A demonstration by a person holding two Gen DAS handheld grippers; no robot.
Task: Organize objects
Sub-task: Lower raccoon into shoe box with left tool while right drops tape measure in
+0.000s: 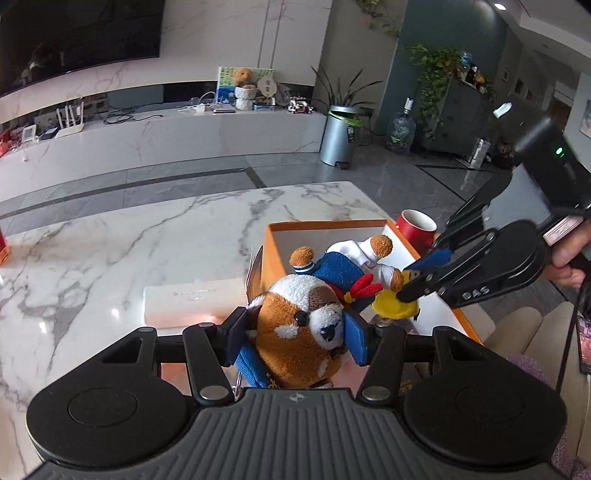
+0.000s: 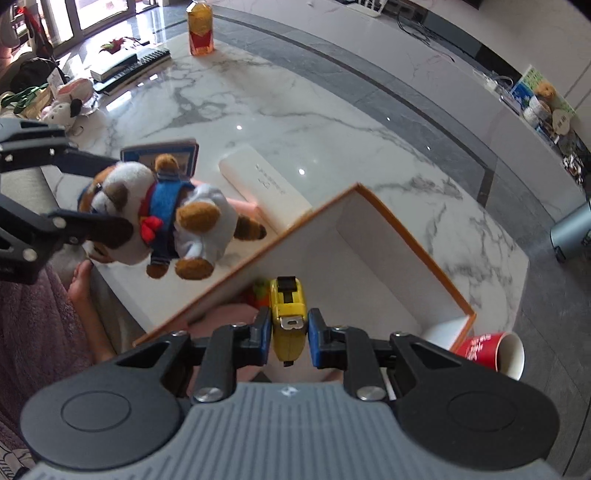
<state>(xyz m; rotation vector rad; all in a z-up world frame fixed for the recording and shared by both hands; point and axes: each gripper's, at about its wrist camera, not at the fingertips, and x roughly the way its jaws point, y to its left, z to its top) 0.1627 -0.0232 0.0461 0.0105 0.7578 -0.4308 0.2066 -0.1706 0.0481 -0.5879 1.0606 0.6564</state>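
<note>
My left gripper [image 1: 295,328] is shut on the head of a brown and white plush dog [image 1: 306,321] in blue overalls, held in the air near the orange-rimmed box [image 1: 332,223]. The plush dog also shows in the right wrist view [image 2: 155,214], left of the box [image 2: 384,236]. My right gripper [image 2: 289,332] is shut on a yellow tape measure [image 2: 289,314] over the near end of the box. In the left wrist view the right gripper [image 1: 406,293] holds the tape measure [image 1: 393,306] just beside the plush dog's foot.
A red cup [image 1: 417,223] stands beside the box; it also shows in the right wrist view [image 2: 495,350]. A long white box [image 2: 266,188] lies on the marble table [image 2: 295,110]. A bottle [image 2: 200,27], books and plush toys [image 2: 70,99] sit at the far end.
</note>
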